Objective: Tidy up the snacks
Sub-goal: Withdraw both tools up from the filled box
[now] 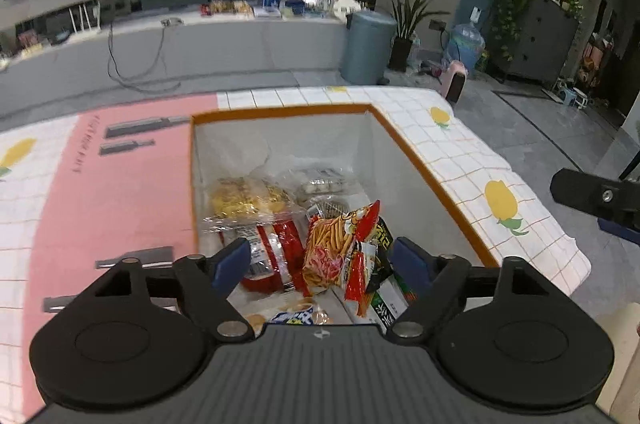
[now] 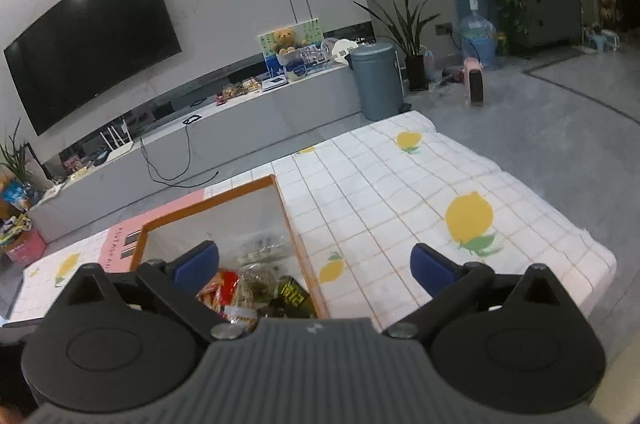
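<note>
Both grippers fill the bottom of their views, jaws spread wide, nothing pinched. Blue pads of the left gripper [image 1: 320,260] hang over an orange-rimmed box [image 1: 404,144] with white inner walls, standing on a white checked tablecloth [image 1: 472,160] printed with yellow lemons. Inside the box lie the snacks: a red and yellow packet of stick crisps [image 1: 340,244] sits between the pads without touching them, a red packet [image 1: 280,256] just left of it, a clear bag of golden pastries [image 1: 248,200] behind, and a dark green and black packet [image 1: 384,240] to the right. A pink sheet [image 1: 120,192] lies beside the box on its left. The right gripper [image 2: 316,264] hovers over the box's right rim [image 2: 300,244] and the cloth, empty, with the snack pile showing by its left pad
</note>
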`<action>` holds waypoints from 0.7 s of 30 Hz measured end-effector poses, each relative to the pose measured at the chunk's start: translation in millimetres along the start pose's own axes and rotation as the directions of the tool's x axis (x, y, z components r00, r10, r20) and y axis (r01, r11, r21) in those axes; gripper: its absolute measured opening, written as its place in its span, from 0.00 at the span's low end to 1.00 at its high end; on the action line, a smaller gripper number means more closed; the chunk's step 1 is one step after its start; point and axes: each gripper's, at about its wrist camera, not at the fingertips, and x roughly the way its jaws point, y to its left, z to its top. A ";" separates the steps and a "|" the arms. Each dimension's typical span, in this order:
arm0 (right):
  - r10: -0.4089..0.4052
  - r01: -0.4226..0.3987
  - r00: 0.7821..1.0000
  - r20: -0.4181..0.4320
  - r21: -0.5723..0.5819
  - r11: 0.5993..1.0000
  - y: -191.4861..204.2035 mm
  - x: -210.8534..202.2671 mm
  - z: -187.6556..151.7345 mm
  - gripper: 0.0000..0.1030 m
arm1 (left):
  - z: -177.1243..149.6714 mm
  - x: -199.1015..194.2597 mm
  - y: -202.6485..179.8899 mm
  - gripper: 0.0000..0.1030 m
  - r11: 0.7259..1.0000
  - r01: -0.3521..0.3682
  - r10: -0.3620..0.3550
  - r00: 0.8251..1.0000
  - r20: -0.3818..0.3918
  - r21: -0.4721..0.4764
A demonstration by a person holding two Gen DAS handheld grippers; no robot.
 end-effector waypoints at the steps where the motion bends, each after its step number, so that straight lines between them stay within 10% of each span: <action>1: 0.001 -0.001 1.000 -0.001 -0.002 1.000 -0.3 -4.4 -2.0 0.97 | -1.5 -8.4 -1.2 0.99 1.000 -0.003 0.003 1.000 0.013 0.006; 10: 0.020 -0.023 0.995 -0.097 -0.034 0.999 21.2 -16.7 -36.6 0.97 | -15.7 -60.7 -7.8 0.98 0.994 -0.092 0.088 0.993 0.082 0.051; 21: -0.002 -0.013 0.988 -0.156 -0.097 0.995 54.9 -3.7 -55.2 0.97 | -19.3 -63.7 28.0 0.99 0.994 -0.105 0.105 0.994 -0.006 -0.025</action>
